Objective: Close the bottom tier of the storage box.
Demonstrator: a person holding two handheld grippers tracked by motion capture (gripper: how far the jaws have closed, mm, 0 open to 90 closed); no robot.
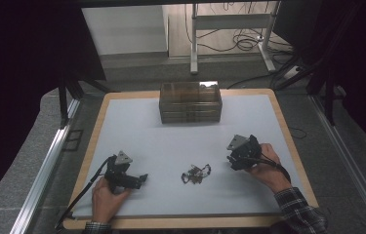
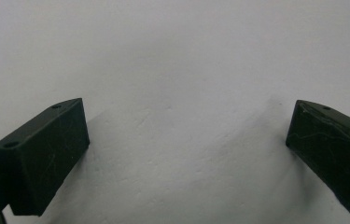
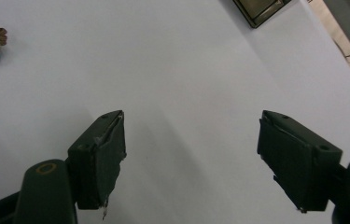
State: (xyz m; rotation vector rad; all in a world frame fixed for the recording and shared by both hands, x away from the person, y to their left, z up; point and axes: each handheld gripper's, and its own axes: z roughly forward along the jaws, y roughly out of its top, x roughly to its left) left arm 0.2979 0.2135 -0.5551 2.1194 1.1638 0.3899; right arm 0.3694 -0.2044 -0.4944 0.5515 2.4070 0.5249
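high view: both tools, left tool (image 1: 141, 179) and right tool (image 1: 233, 159), gape empty beside the trinkets (image 1: 196, 173).

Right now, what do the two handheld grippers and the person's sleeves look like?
Both are black. The left gripper and right gripper each carry a grey three-cornered plate on top and trail a black cable. Their jaws are blocky, dark-green-black pads with small holes. The right sleeve is dark plaid; the left cuff looks similar.

A small tangle of trinkets (image 1: 195, 173) lies on the table (image 1: 171, 141) between both tools, before the drawer box (image 1: 190, 102).
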